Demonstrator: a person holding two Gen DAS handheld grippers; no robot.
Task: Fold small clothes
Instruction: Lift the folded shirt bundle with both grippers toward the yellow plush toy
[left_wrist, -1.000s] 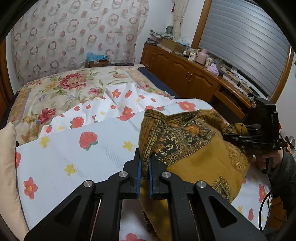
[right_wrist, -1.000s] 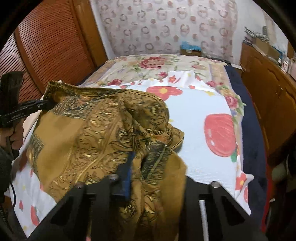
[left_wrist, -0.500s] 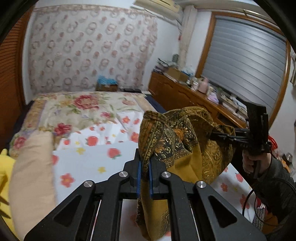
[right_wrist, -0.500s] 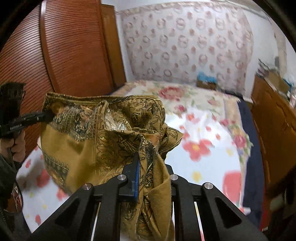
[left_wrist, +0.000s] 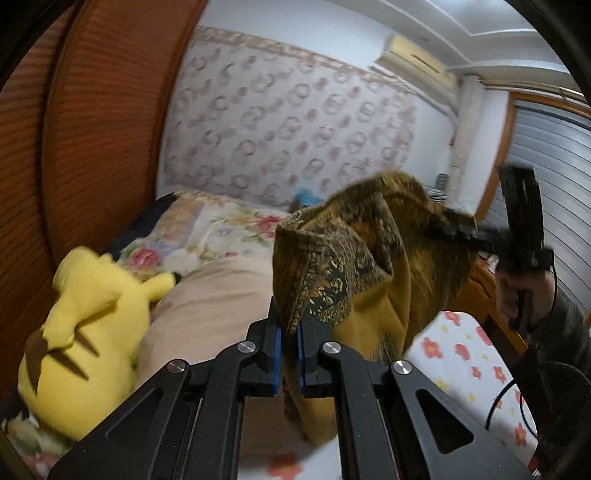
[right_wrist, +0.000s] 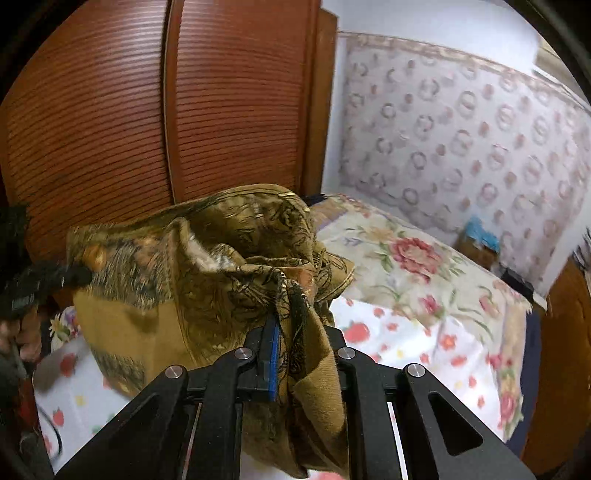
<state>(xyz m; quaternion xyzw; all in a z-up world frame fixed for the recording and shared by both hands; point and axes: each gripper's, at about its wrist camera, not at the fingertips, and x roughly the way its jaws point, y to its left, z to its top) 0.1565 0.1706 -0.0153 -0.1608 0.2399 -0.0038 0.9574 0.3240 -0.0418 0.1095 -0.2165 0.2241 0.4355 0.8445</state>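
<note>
A mustard-yellow patterned garment (left_wrist: 354, 266) hangs in the air between my two grippers, above the bed. My left gripper (left_wrist: 289, 332) is shut on one edge of it. My right gripper (right_wrist: 291, 332) is shut on another bunched edge of the garment (right_wrist: 207, 280). In the left wrist view the right gripper (left_wrist: 443, 230) shows at the far right, gripping the cloth. In the right wrist view the left gripper (right_wrist: 79, 273) shows at the far left, holding the other corner. The cloth sags in folds between them.
The bed has a white sheet with red flowers (right_wrist: 417, 343) and a floral quilt (right_wrist: 406, 258). A yellow plush toy (left_wrist: 85, 321) and a beige pillow (left_wrist: 210, 295) lie at the left. A ribbed wooden wardrobe (right_wrist: 184, 110) stands behind.
Both grippers have lifted the garment up off the bed and swung to the left, towards the wardrobe. The cloth now hangs free instead of lying on the sheet.
</note>
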